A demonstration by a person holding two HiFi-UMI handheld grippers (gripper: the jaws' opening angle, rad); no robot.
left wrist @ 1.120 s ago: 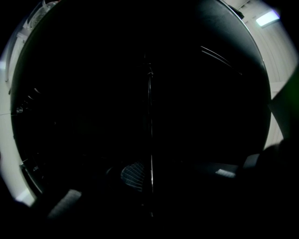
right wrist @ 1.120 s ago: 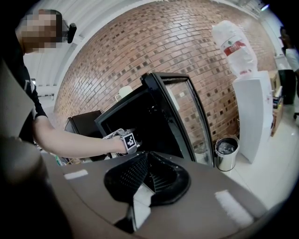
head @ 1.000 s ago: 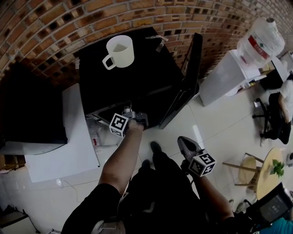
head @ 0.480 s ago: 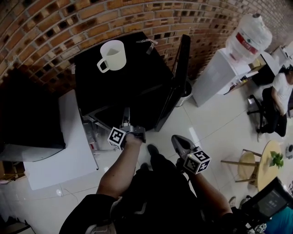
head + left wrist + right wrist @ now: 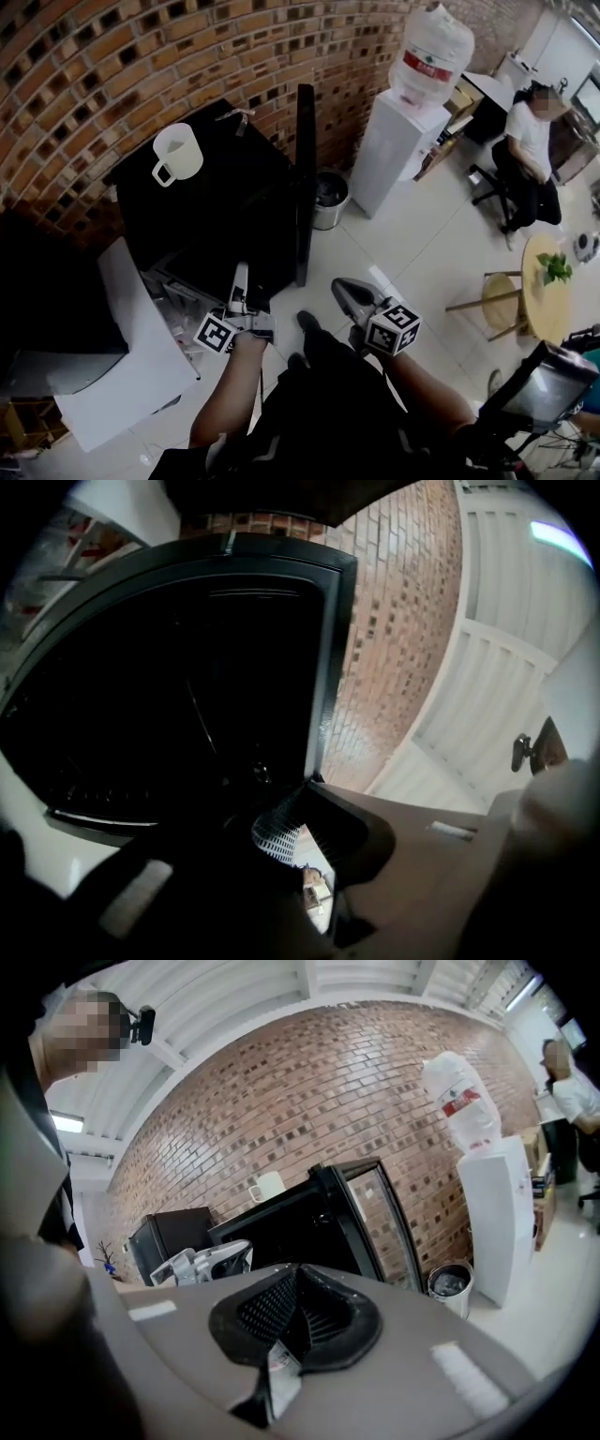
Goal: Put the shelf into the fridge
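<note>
Head view: my left gripper (image 5: pixel 240 272) and right gripper (image 5: pixel 338 285) hang empty before the open fridge (image 5: pixel 216 220).
In that view the black fridge, with a mug (image 5: pixel 176 153) on top, stands against the far brick wall. Its door (image 5: pixel 305 178) is swung wide on the right, so the mouth is free. The left gripper sits close to that mouth; the right is near me, apart from it. Left gripper view: the jaws have just been closing and are clenched on nothing. They aim into the dark cavity, where a faint ribbed edge (image 5: pixel 112 794) low down is, I judge, the shelf. Right gripper view: jaws clenched, empty, kept back as a spare.
</note>
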